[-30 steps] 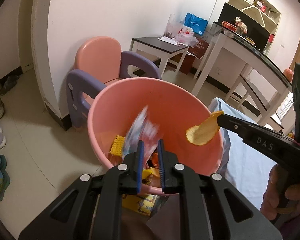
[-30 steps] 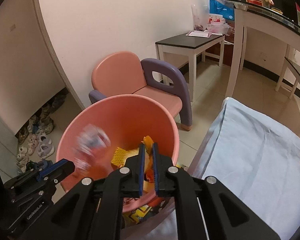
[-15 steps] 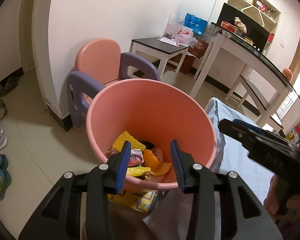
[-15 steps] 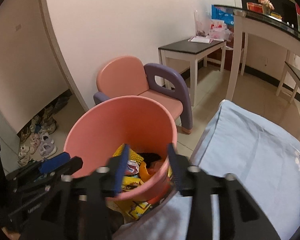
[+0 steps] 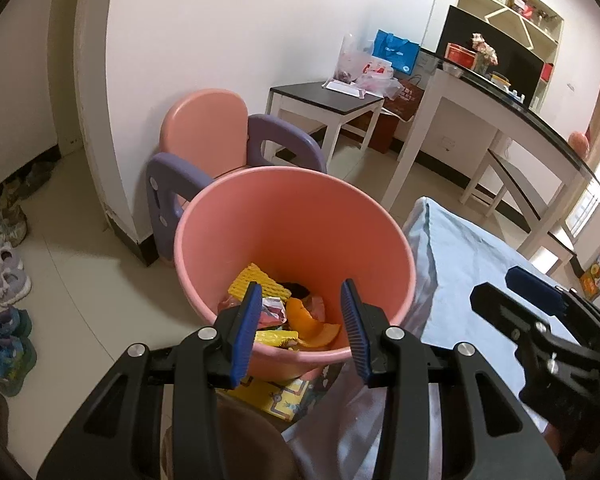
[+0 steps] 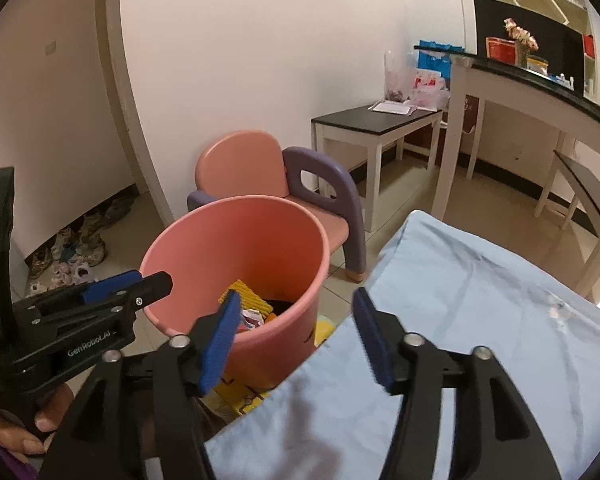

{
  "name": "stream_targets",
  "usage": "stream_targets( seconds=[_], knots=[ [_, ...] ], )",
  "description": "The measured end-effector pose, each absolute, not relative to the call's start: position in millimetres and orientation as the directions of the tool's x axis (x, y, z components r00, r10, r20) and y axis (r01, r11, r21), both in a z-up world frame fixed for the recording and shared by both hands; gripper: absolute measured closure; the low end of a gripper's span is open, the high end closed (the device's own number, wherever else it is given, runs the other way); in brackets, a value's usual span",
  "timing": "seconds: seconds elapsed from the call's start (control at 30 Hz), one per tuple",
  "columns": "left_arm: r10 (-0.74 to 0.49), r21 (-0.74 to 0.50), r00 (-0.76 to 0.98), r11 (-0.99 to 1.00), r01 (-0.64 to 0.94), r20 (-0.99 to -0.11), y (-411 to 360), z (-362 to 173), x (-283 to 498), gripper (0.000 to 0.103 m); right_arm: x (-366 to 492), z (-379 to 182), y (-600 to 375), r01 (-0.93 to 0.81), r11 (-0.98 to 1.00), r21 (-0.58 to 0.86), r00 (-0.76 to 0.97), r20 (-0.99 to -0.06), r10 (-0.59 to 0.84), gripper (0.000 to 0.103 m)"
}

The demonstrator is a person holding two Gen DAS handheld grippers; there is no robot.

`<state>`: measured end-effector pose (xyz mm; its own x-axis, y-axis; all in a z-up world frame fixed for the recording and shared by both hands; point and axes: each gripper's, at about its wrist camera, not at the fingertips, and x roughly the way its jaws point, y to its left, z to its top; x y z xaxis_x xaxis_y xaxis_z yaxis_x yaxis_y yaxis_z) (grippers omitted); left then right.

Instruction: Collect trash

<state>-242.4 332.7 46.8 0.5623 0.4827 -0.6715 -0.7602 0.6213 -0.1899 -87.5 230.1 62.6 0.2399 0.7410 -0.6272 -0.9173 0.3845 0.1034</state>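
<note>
A second earlier both your grippers were pinched nearly shut over the bucket, a wrapper was falling in and the right one held an orange peel; by this moment both had let go and pulled back, and the trash lay inside.

In the left wrist view, your left gripper [image 5: 300,324] stood partly open with nothing between its blue pads, poised over the near rim of the pink bucket [image 5: 228,216]. The trash [image 5: 284,316] sat at the bottom: yellow foam, a crumpled wrapper, the orange peel [image 5: 312,326]. Your right gripper [image 5: 516,292] showed at the right, above the blue sheet [image 5: 468,264]. A small chair [image 5: 208,128] stood beyond the bucket against the wall.

In the right wrist view, your right gripper [image 6: 296,334] was empty and its jaws were widening, over the edge where the bucket [image 6: 204,236] met the sheet [image 6: 480,300]. Your left gripper [image 6: 140,286] reached in from the left, just over the bucket's near rim, your hand [image 6: 24,428] below it.
</note>
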Motion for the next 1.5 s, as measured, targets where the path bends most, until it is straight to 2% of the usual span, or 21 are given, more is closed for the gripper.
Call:
stream_targets(
  seconds=[0.27,1.5],
  knots=[
    [0.488,-0.176,0.568,0.635,-0.752,-0.663,316.3,56.2,-237.8,0.062,-88.9,64.0,203.5,-0.902,0.418,0.106,0.269,-0.618,0.738,0.034],
    [0.482,-0.167,0.576,0.654,-0.738,-0.66,293.9,64.1,-228.7,0.062,-76.8,75.7,173.0,-0.868,0.482,0.117,0.324,-0.602,0.729,0.031]
  ],
)
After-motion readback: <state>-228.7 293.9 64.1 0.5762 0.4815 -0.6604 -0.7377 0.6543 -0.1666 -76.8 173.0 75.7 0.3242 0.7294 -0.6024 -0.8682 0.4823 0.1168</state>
